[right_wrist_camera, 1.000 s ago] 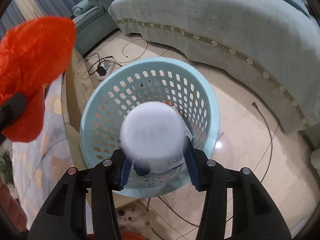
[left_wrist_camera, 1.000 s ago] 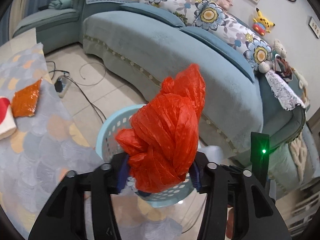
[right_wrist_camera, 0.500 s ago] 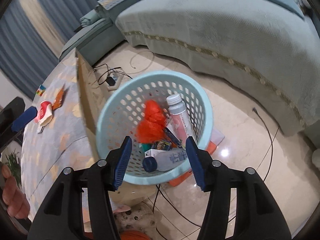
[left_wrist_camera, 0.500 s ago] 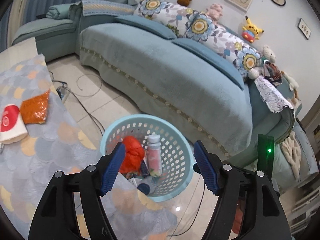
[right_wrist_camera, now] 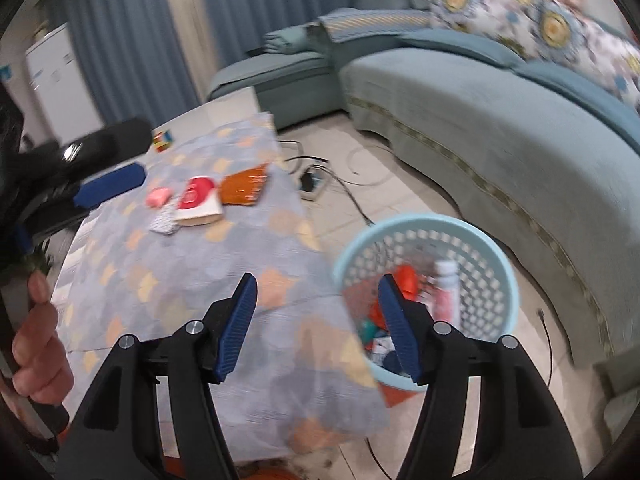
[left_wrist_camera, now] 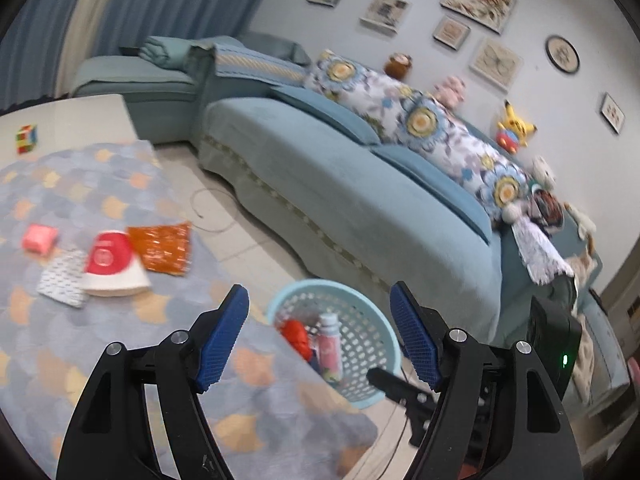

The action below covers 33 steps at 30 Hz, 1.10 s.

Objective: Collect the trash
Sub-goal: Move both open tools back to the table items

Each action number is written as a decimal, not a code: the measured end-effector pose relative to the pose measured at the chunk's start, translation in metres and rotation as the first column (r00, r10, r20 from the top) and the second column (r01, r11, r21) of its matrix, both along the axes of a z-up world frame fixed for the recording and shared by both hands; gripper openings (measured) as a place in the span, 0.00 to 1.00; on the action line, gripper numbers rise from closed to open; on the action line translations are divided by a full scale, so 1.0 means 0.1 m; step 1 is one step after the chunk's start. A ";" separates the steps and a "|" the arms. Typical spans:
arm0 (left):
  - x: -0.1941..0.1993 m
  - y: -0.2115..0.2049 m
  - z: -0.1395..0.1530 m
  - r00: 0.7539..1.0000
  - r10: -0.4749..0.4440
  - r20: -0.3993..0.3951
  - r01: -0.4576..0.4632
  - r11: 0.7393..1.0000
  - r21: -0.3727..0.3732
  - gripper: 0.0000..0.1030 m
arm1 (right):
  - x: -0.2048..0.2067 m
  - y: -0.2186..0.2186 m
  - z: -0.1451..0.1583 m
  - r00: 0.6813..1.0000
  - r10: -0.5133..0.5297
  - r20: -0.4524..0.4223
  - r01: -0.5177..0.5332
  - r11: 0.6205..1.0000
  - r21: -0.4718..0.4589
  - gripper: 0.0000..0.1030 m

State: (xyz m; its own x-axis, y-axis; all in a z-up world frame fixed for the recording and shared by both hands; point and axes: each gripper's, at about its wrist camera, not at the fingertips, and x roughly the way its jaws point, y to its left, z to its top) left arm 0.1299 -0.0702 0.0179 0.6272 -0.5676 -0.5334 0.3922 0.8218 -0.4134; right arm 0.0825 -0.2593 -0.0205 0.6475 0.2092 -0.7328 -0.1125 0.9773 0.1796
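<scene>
A light blue perforated basket (left_wrist_camera: 368, 364) (right_wrist_camera: 486, 252) stands on the floor beside the table and holds a crumpled red bag (left_wrist_camera: 297, 337) (right_wrist_camera: 407, 278), a pink-labelled bottle (left_wrist_camera: 330, 346) (right_wrist_camera: 445, 294) and other trash. On the table's patterned cloth (left_wrist_camera: 80, 352) (right_wrist_camera: 168, 276) lie an orange foil packet (left_wrist_camera: 164, 248) (right_wrist_camera: 244, 190), a red and white paper cup (left_wrist_camera: 110, 266) (right_wrist_camera: 198, 202), a pink packet (left_wrist_camera: 39, 239) (right_wrist_camera: 158, 197) and a white patterned wrapper (left_wrist_camera: 62, 282) (right_wrist_camera: 163, 224). My left gripper (left_wrist_camera: 318, 334) is open and empty above the table edge. My right gripper (right_wrist_camera: 316, 322) is open and empty beside the basket.
A long teal sofa (left_wrist_camera: 360, 200) (right_wrist_camera: 500, 120) with floral cushions runs behind the basket. A power strip with cables (right_wrist_camera: 312, 180) lies on the tiled floor. A colour cube (left_wrist_camera: 26, 139) (right_wrist_camera: 162, 140) sits at the table's far end.
Both grippers opened and dropped their loads, the red bag and the bottle, into the basket. Both have since pulled back and swung left toward the table.
</scene>
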 end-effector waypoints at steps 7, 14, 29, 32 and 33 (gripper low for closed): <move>-0.08 0.74 0.05 0.994 0.103 0.020 -0.104 0.994 0.025 0.69 | 0.11 0.72 -0.01 0.994 0.105 0.018 -0.104 0.994 -0.044 0.61; -0.09 1.83 -0.20 0.952 0.304 -0.045 -0.304 0.953 0.005 0.69 | 0.34 1.25 -0.25 0.988 0.151 0.019 -0.151 0.988 -0.027 0.64; 0.68 2.60 -0.81 0.885 0.448 -0.125 -0.437 0.893 0.106 0.79 | 0.80 1.61 -0.84 0.986 0.163 0.019 -0.162 0.986 -0.038 0.64; 1.06 2.60 -0.97 0.869 0.469 -0.155 -0.458 0.883 0.103 0.80 | 0.94 1.67 -0.78 0.983 0.184 0.022 -0.183 0.982 -0.034 0.64; 1.17 2.60 -1.02 0.865 0.476 -0.159 -0.464 0.879 0.108 0.80 | 1.00 1.69 -0.75 0.981 0.193 0.026 -0.192 0.981 -0.038 0.64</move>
